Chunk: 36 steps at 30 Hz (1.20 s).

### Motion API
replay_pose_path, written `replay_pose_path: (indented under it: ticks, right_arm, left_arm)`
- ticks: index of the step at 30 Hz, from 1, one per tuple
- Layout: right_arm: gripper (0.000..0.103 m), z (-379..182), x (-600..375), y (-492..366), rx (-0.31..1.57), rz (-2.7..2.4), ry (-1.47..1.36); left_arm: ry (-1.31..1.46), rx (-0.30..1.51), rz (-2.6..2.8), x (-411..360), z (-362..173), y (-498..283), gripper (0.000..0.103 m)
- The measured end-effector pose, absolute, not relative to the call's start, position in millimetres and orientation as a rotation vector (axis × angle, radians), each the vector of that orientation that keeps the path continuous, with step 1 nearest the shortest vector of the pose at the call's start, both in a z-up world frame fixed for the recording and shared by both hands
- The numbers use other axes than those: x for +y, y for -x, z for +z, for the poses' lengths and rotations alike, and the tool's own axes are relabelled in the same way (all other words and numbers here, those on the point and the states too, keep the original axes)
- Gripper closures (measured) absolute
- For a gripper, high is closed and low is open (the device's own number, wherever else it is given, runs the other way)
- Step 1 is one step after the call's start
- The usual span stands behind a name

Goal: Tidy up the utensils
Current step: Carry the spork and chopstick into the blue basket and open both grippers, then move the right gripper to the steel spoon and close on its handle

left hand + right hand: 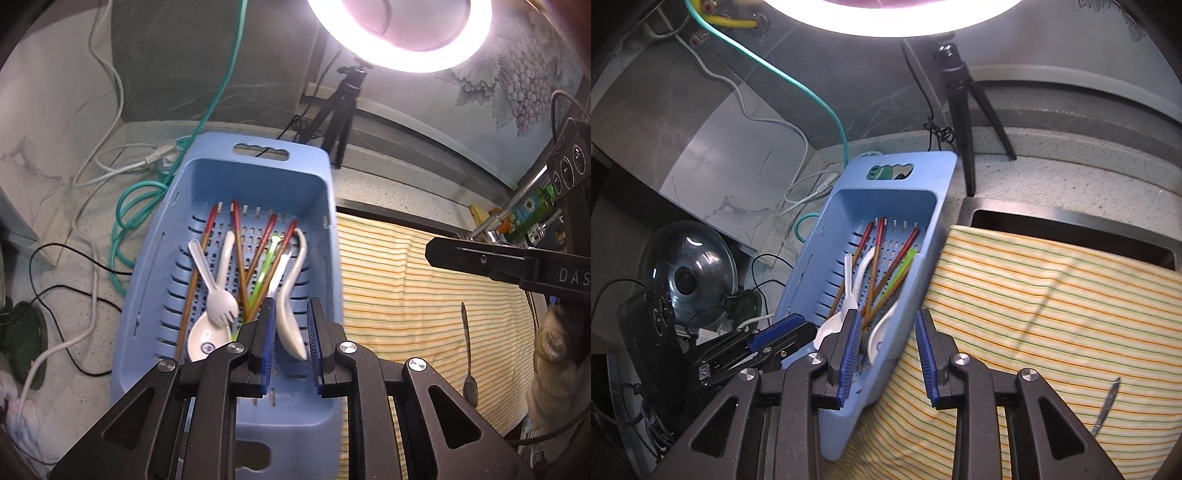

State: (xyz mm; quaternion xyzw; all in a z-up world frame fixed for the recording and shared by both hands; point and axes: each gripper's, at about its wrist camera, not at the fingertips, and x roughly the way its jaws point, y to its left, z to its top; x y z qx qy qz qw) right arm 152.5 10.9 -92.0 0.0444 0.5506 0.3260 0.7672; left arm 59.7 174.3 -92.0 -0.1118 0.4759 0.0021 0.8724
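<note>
Lower right of left view: metal spoon (468,354) on striped cloth (406,288). Both fingers narrow, empty. You: widen right gripper (886,354), pinch handle, carry to blue basket (229,177).

Blue slotted basket (207,229) on counter holds red-tipped chopsticks (236,243), white spoons (295,295), white spork (218,291), green utensil (264,269). Metal spoon (468,354) lies apart on striped cloth (406,288).

Home kitchen. Evidence: speckled stone countertop (388,177); marble-look wall tiles (55,110) at upper left; sink (1071,229) at right, covered by a striped cloth (406,288); faucet (517,206) at right edge; glass pot lid (689,273) at left; blue utensil basket (317,206) holding chopsticks (236,251) and spoons (295,280).
</note>
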Motion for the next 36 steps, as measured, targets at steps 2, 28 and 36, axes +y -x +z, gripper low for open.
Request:
replay_pose_path:
  ticks: [2, 28, 36]
  right_arm:
    - [0.072, -87, -1, -151, 1.175, 0.701, -0.074]
    - [0.070, -112, -198, -138, 1.199, 0.662, -0.081]
    - [0.070, -160, -206, -134, 1.362, 0.726, -0.171]
  left_arm:
    - [0.211, 0.980, 0.005, 161, -85, -56, 0.088]
    - [0.129, 1.049, -0.232, -32, -129, 8, 0.062]
    - [0.166, 1.099, -0.264, -69, -161, 4, 0.062]
